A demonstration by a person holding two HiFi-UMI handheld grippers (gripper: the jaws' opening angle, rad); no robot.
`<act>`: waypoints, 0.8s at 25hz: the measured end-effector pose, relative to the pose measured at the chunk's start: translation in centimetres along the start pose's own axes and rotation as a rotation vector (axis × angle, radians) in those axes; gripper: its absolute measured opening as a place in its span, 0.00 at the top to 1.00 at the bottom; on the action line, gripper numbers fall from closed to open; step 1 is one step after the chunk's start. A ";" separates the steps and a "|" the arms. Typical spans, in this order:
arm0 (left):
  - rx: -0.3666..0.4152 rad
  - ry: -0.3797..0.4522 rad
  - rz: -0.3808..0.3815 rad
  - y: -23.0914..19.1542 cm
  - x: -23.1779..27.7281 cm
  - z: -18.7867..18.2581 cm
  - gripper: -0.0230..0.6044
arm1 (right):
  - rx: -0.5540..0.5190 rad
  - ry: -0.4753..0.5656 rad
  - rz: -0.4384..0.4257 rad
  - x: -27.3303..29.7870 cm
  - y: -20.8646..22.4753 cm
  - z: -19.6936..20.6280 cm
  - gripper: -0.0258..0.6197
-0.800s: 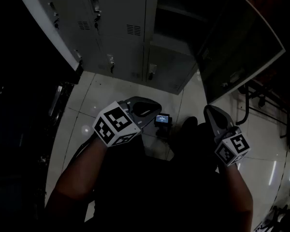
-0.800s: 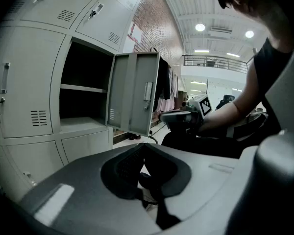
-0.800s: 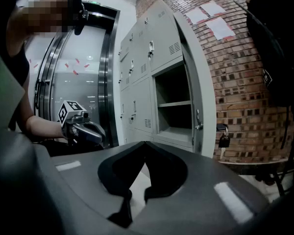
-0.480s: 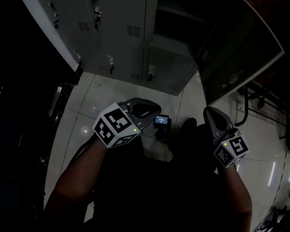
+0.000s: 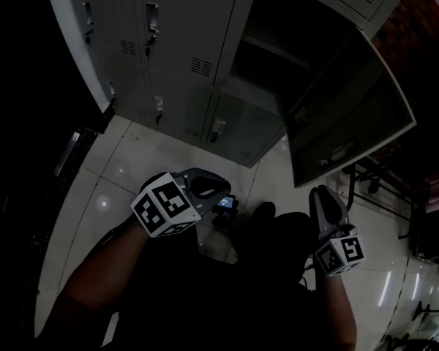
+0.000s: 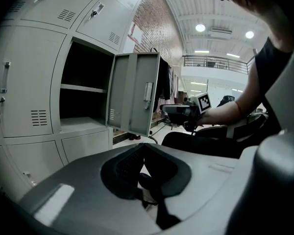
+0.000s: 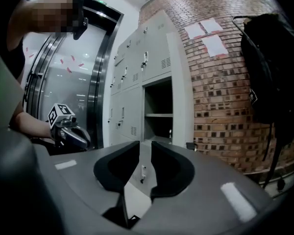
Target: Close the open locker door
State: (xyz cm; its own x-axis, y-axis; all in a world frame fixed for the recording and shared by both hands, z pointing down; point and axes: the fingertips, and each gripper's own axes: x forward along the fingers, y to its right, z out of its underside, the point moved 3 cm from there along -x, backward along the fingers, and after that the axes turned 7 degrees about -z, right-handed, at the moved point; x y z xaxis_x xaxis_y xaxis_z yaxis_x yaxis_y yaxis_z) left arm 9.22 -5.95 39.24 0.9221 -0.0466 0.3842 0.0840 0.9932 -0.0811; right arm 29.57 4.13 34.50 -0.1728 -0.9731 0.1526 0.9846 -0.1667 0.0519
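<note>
The grey locker bank has one open compartment (image 5: 278, 50) with a shelf inside. Its door (image 5: 351, 112) stands swung out to the right. In the left gripper view the door (image 6: 134, 97) shows its inner face and handle. Both grippers are held low over the person's lap, well short of the lockers and touching nothing. My left gripper (image 5: 221, 189) (image 6: 146, 153) has its tips together and nothing in it. My right gripper (image 5: 320, 194) (image 7: 145, 153) shows a narrow gap between its pads, with nothing in it, and looks toward the open compartment (image 7: 159, 111).
Closed lockers (image 5: 168, 28) fill the bank to the left of and below the opening. A small device with a lit screen (image 5: 224, 203) lies on the tiled floor by the person's feet. Metal frame legs (image 5: 380, 170) stand right of the door. A black bag (image 7: 269, 67) hangs on the brick wall.
The head view has tipped up, so more of the locker bank shows. Both grippers sit lower in the picture, the right one drawn back a little. The door has not moved.
</note>
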 end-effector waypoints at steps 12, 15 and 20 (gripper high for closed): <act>0.002 0.001 -0.004 0.2 0.2 0.1 0.94 | -0.031 0.071 0.071 1.4 5.8 -5.4 0.69; -0.001 0.002 -0.004 0.1 0.1 0.0 0.94 | -0.036 0.089 0.045 2.4 5.4 -6.3 0.73; -0.001 0.006 -0.003 0.1 0.2 -0.1 0.94 | -0.054 0.107 -0.093 4.5 2.7 -6.7 0.72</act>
State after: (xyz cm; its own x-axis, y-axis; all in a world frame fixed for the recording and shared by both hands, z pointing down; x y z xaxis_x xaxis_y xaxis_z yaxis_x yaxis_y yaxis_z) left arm 9.46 -5.85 39.22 0.9240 -0.0500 0.3791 0.0868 0.9930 -0.0807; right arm 31.62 -1.81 28.76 -0.2622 -0.9640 0.0437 0.9650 -0.2621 0.0076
